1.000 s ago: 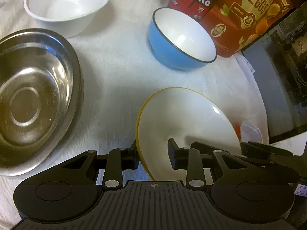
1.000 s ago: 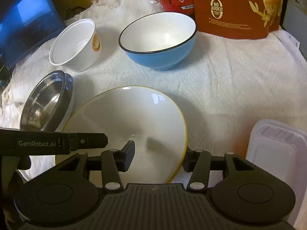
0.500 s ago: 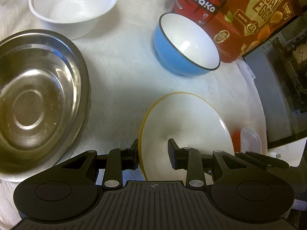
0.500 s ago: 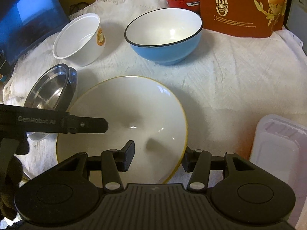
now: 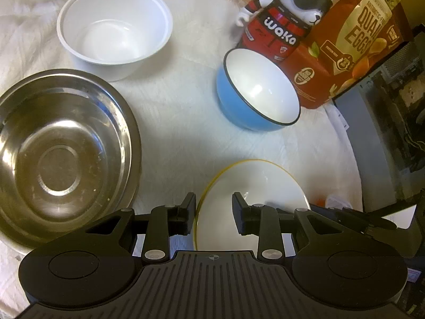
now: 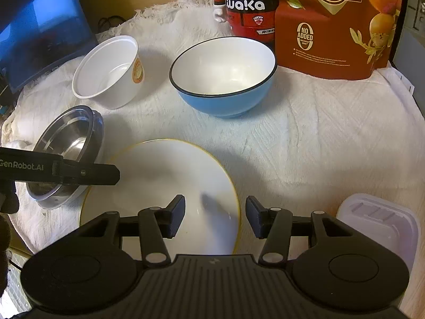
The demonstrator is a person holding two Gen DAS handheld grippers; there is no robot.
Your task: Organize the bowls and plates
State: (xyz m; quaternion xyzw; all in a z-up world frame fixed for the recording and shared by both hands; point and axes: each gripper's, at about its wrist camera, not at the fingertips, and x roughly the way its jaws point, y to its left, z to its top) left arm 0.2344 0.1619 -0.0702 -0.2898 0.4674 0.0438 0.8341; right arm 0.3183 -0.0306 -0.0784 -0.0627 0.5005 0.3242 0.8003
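1. I have the left gripper point(image 5: 213, 214) set over the left edge of the white plate with the yellow rim point(image 5: 255, 199). Its fingers stand apart, one outside the rim and one over the plate's face, and I see a gap on both sides, so nothing is clamped.
2. My right gripper point(image 6: 215, 216) straddles the plate's right edge point(image 6: 164, 186) the same way, jaws apart, left finger over the white face, right finger outside the rim. It grips nothing.
3. The plate lies flat on the white cloth point(image 6: 305, 138) that covers the bench, nearest to me of all the dishes.
4. In the right wrist view I see the left gripper's finger point(image 6: 87, 174) reaching in from the left, across the plate's far-left edge.
5. The steel bowl point(image 5: 61, 154) sits just left of the plate. From the right wrist view it overlaps the plate's edge, but I cannot tell whether they touch.
6. The blue bowl point(image 6: 225, 79) with the white inside stands upright beyond the plate, well apart from it.
7. The white plastic bowl point(image 5: 114, 32) stands further back to the left, beyond the steel bowl.
8. Behind the blue bowl stand a red figure-shaped can point(image 6: 249, 10) and an orange food pouch point(image 6: 334, 24).
9. A clear plastic container point(image 6: 379, 228) lies at the right, near my right gripper.
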